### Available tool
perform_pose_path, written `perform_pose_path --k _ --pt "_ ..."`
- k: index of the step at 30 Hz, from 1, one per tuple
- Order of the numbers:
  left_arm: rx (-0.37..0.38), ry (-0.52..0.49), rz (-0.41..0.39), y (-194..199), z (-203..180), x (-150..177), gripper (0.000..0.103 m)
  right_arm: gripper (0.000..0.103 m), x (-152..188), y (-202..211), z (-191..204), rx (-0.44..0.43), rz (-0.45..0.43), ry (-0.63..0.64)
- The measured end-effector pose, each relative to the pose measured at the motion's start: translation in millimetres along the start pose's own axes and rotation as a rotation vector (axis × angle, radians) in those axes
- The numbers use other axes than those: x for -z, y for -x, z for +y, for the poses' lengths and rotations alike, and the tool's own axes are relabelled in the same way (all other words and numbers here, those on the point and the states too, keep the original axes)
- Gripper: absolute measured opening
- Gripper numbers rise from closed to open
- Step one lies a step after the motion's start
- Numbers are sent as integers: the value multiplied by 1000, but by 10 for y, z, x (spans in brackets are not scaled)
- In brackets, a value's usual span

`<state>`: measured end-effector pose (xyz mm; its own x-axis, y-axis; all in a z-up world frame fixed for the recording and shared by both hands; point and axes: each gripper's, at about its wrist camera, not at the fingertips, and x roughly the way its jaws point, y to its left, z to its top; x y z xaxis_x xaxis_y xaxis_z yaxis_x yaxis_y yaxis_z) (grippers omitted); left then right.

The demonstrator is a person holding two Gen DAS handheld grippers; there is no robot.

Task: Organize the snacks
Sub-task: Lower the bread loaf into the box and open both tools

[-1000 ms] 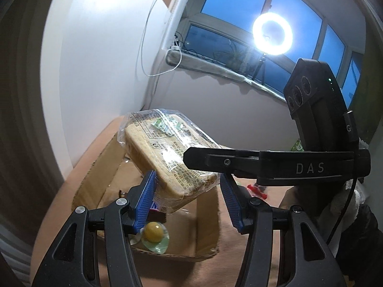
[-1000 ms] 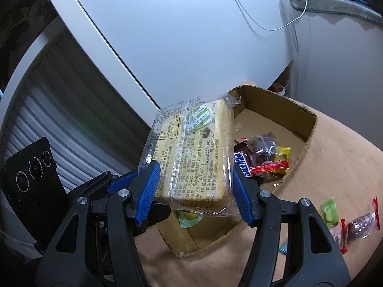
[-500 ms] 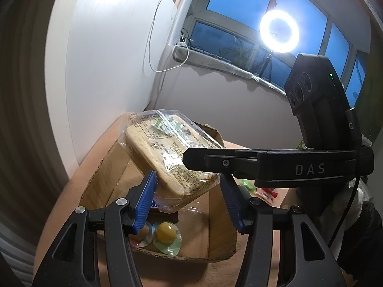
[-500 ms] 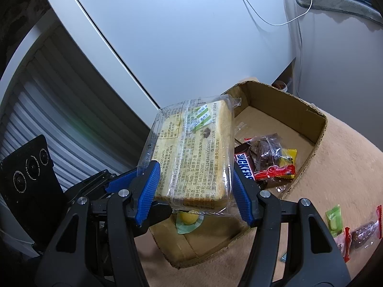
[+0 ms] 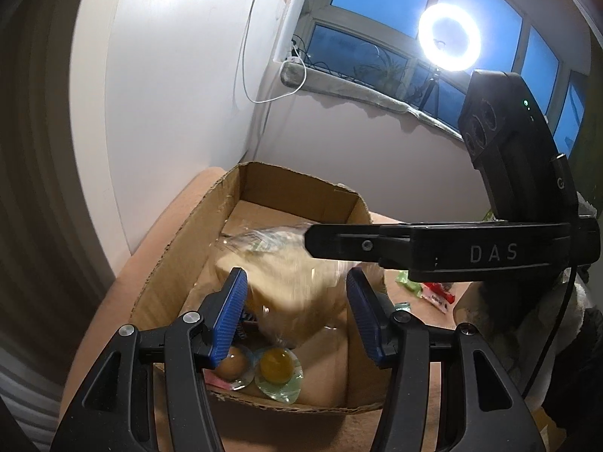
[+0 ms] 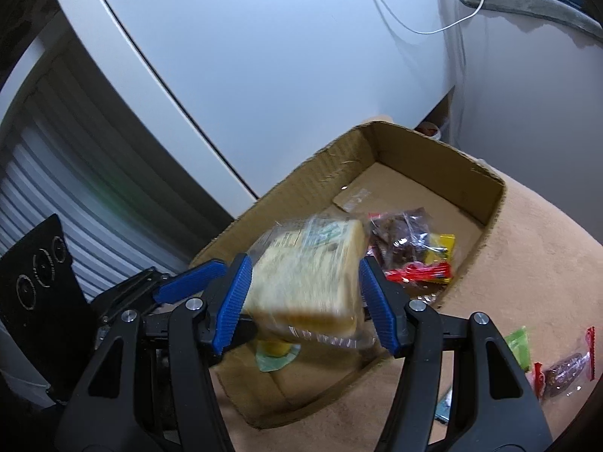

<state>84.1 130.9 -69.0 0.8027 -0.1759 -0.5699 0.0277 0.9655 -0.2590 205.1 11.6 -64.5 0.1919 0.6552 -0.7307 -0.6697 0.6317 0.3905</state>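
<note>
Now the bagged bread sits between the blue pads of the right hand-held gripper, low over the open cardboard box, its image blurred. In the right wrist view the slab fills most of the gap, close to both pads, but the blur hides whether the pads actually press on it, so I cannot tell if that hand-held gripper is clamped on the bread or merely around it.

From the left wrist view the left hand-held gripper also frames the bread; its left pad lies against or just beside the wrapper, while a gap shows at the right pad, and here too I cannot tell whether it grips. The right hand-held gripper's black finger crosses above the bread in that view.

Inside the box, at the near end, lie two round jelly cups, one yellow and one browner, just beside each other. Farther along the box floor rests a clear bag of dark snacks with a yellow packet and a red wrapper touching it.

Outside the box, on the tan bench, a green sachet and a red-ended wrapped candy lie near each other. A ring light glows at the window.
</note>
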Motion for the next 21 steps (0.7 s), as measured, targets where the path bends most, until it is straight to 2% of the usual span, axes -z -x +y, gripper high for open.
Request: perform_pose_path --k 8,11,21 --pt "-9 -5 -4 29 0 1 54 63 0 103 10 9 -21 15" --pt "-18 -9 -1 16 -18 -8 54 74 7 143 4 17 -37 17" --pt "-38 -32 -14 68 -113 -6 54 75 58 348 -32 37 -76 16"
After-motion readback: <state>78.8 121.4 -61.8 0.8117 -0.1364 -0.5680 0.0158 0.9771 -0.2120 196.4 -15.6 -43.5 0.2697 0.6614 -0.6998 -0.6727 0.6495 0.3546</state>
